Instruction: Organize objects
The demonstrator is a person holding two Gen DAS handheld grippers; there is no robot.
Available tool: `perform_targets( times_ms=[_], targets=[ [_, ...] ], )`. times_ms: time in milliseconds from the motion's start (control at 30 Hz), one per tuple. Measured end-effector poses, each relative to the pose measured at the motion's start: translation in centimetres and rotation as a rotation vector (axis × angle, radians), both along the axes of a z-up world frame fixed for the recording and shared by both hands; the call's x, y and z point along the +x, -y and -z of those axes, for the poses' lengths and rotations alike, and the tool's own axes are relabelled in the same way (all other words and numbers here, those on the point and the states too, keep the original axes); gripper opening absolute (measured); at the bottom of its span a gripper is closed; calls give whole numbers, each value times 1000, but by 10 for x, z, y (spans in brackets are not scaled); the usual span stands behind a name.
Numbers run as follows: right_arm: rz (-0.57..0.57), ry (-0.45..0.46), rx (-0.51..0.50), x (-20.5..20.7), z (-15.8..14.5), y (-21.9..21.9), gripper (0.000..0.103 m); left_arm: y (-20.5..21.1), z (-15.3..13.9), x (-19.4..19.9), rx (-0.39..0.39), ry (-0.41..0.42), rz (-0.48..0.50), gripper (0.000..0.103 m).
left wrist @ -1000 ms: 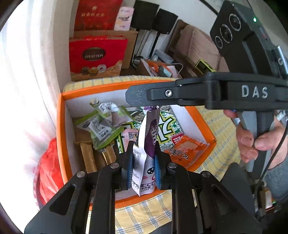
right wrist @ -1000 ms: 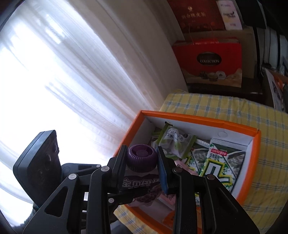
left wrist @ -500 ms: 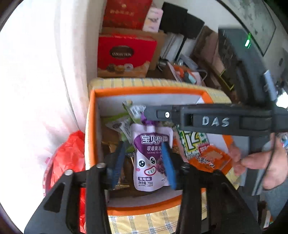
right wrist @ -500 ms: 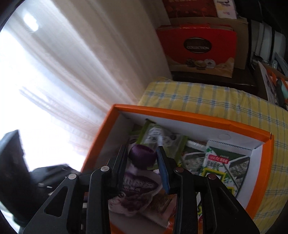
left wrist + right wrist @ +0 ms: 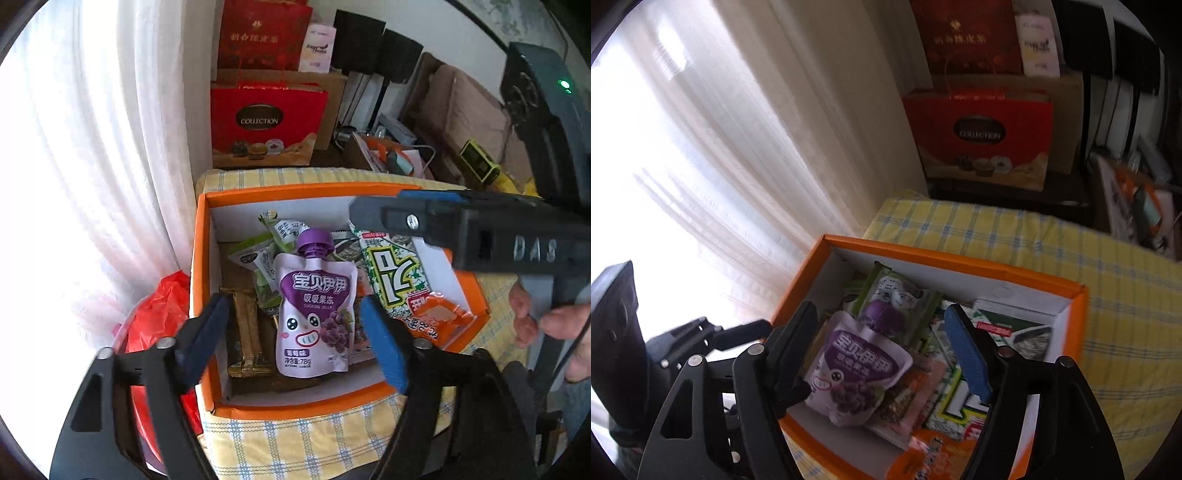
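Note:
A purple grape jelly pouch (image 5: pixel 314 306) with a purple cap lies face up in the orange box (image 5: pixel 199 258), on top of other snack packets. My left gripper (image 5: pixel 293 301) hovers over it, its jaws opening, the pads clear of the pouch on both sides. In the right wrist view the same pouch (image 5: pixel 857 369) lies in the box (image 5: pixel 923 254) below my right gripper (image 5: pixel 880 308), whose jaws are also opening with nothing pressed between them. One finger (image 5: pixel 406 221) of the right gripper crosses above the box's far right corner, held by a hand (image 5: pixel 546 321).
The box also holds a green-and-white snack bag (image 5: pixel 391 273), an orange packet (image 5: pixel 439 317), green packets (image 5: pixel 266 254) and gold bars (image 5: pixel 243 332). It stands on a yellow checked cloth (image 5: pixel 295 443). A curtain and a red plastic bag (image 5: pixel 159 314) lie left; red gift bags (image 5: pixel 266 122) stand behind.
Both grippers held the pouch upright over the box, the right one by its cap. Both have opened and let go, and the pouch has dropped flat into the box.

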State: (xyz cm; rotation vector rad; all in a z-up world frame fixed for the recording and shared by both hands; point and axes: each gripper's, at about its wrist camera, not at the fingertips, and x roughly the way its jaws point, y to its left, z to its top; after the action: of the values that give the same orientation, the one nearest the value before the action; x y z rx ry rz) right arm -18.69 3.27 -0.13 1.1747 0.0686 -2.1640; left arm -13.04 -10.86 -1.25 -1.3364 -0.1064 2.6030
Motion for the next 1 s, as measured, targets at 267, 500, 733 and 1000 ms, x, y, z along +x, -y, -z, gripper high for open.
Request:
perform_targets(
  times_ms=[267, 500, 733, 1000],
  targets=[
    [35, -81, 70, 20, -11, -19, 82, -10, -16, 16, -45, -100, -42, 95],
    [95, -114, 67, 32, -17, -54, 87, -17, -22, 26, -35, -130, -65, 102],
    [152, -164, 111, 51, -17, -87, 103, -27, -24, 36, -12, -142, -59, 103],
    [206, -198, 119, 74, -19, -115, 103, -41, -29, 44, 20, -146, -59, 103]
  ],
)
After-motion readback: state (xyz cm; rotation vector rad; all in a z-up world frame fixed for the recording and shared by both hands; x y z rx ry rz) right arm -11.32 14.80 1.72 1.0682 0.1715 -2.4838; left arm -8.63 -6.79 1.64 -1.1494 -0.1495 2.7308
